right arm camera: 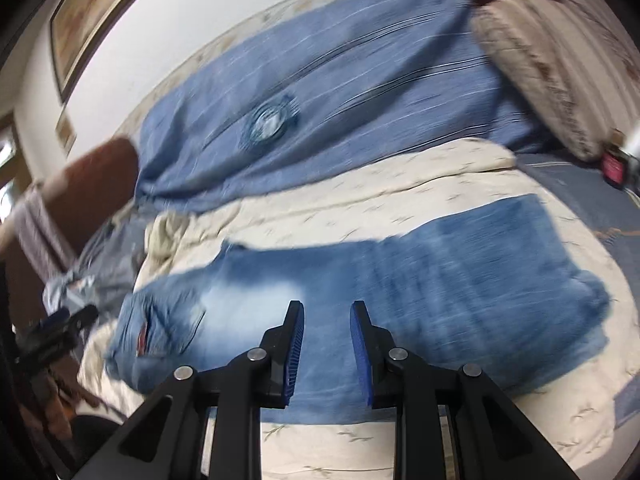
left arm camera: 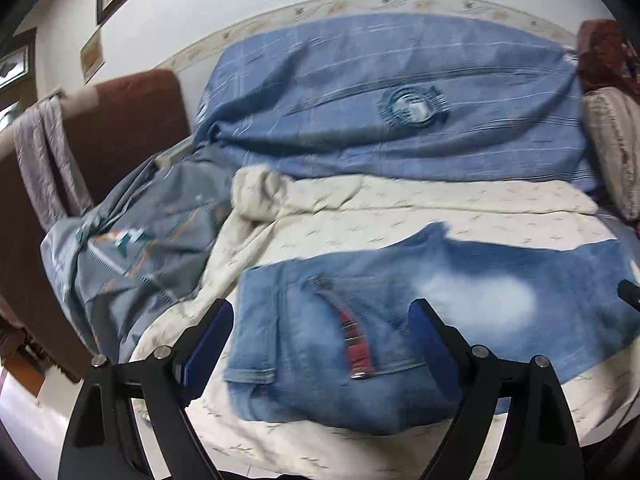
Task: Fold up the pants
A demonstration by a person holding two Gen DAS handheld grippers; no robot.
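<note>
Blue jeans [left arm camera: 400, 312] lie flat across a cream bedsheet [left arm camera: 360, 216], waistband to the left, legs running right. A red label sits at the back pocket [left arm camera: 354, 340]. My left gripper [left arm camera: 320, 312] is open and empty, hovering over the waistband end. In the right wrist view the jeans [right arm camera: 400, 276] lie folded lengthwise, hems at the right [right arm camera: 576, 280]. My right gripper [right arm camera: 326, 308] is open and empty above the thigh area. The left gripper's tip [right arm camera: 68, 320] shows at the left edge.
A blue striped blanket [left arm camera: 400, 92] lies behind the jeans against the white wall. A grey patterned quilt [left arm camera: 140, 240] is bunched at the left beside a brown headboard [left arm camera: 120, 128]. A beige pillow [right arm camera: 540, 52] sits at the right.
</note>
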